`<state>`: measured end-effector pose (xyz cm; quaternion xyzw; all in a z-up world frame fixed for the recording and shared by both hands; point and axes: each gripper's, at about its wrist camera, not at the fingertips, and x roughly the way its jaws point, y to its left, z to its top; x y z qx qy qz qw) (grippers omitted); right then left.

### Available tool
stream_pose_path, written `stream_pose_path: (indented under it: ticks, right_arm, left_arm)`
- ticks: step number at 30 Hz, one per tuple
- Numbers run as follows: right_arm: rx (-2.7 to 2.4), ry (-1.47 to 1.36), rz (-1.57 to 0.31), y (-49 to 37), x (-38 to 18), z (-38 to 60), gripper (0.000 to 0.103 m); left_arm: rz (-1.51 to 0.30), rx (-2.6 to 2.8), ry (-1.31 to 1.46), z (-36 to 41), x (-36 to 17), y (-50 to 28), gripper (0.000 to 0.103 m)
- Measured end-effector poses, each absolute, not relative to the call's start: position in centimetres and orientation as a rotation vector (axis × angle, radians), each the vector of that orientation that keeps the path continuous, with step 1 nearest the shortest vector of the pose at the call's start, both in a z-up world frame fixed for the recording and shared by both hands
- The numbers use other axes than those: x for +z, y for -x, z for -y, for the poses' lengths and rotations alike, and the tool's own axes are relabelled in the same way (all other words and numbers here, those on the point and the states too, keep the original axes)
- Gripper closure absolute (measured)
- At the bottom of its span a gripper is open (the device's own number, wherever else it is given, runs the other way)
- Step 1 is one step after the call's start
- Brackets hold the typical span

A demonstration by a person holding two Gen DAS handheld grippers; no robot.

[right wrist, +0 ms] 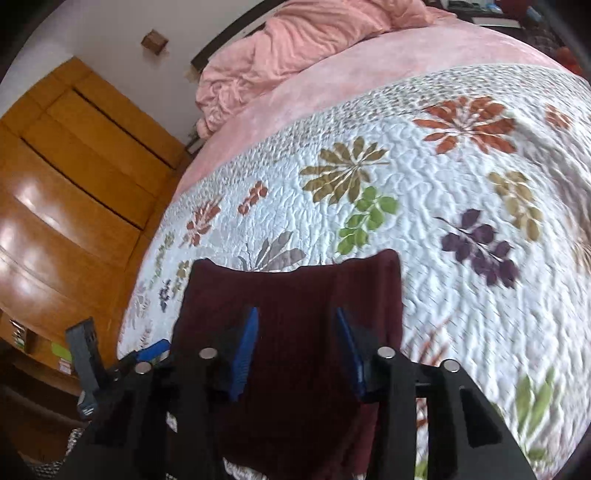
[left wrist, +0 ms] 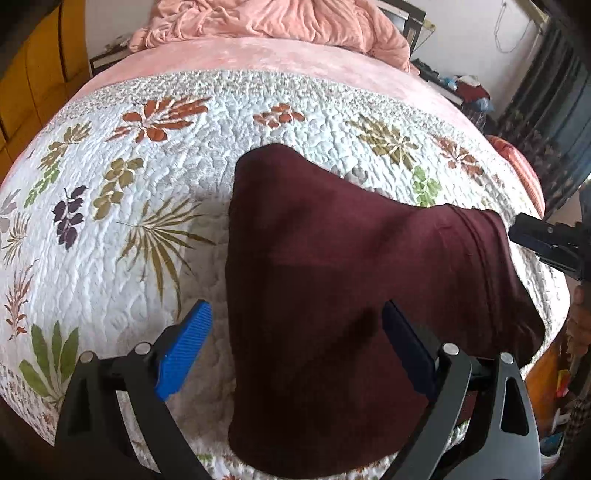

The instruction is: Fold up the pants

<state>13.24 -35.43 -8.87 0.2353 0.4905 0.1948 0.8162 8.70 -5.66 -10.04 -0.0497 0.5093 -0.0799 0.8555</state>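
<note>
Maroon pants (left wrist: 332, 277) on floral quilt (left wrist: 147, 221), beneath the left tool's (left wrist: 295, 347) wide-apart blue pads (left wrist: 184, 354).

Dark maroon pants (left wrist: 332, 266) lie folded on the floral quilt; one end bunched.

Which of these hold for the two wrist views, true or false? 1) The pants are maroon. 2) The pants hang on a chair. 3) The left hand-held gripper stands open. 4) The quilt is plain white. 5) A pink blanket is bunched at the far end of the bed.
1) True: the pants are dark maroon.
2) False: they lie on the quilt covering the bed.
3) True: the left hand-held gripper stands wide open, one pad over the quilt and one over the pants.
4) False: it is white with coloured leaf and flower prints.
5) True: the pink blanket sits crumpled at the far end.
</note>
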Motion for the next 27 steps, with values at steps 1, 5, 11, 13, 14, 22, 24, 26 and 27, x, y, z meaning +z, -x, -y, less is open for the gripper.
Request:
stream_pose_path:
  ticks: [1, 5, 11, 13, 14, 22, 24, 26, 27]
  right_arm:
    - [0.384, -0.484, -1.076, -13.4, -9.5, 35.2, 0.062]
    - [0.273, -0.453, -1.138, -14.2, -12.4, 35.5, 0.075]
    - [0.306, -0.57, -1.079, -12.5, -11.6, 37.6, 0.071]
    - [0.31, -0.593, -1.053, -11.6, -10.8, 38.0, 0.068]
    - [0.316, -0.604, -1.039, -11.0, -10.4, 38.1, 0.068]
    - [0.392, -0.571, -0.993, -5.0, -7.9, 35.9, 0.068]
    - [0.375, -0.537, -1.006, -4.2, -8.1, 35.2, 0.068]
    - [0.348, -0.484, -1.027, -3.8, -8.8, 34.6, 0.069]
    - [0.317, -0.453, -1.054, -3.9, -9.6, 34.3, 0.069]
  left_arm:
    - [-1.095, -0.158, 0.098, 5.7, -10.6, -9.0, 0.01]
    - [-1.179, -0.183, 0.188, 4.9, -12.9, -9.9, 0.009]
    - [-1.186, -0.201, 0.259, 3.7, -12.5, -9.5, 0.01]
    - [-1.136, -0.188, 0.218, 3.8, -11.3, -8.7, 0.01]
    - [-1.1, -0.193, 0.186, 4.1, -10.3, -8.0, 0.01]
    - [-1.003, -0.193, 0.115, 5.7, -7.1, -5.2, 0.01]
    - [-1.01, -0.198, 0.104, 6.0, -7.5, -4.9, 0.01]
    - [-1.043, -0.192, 0.095, 6.1, -8.8, -5.0, 0.01]
    - [-1.071, -0.19, 0.101, 6.0, -9.6, -5.2, 0.01]
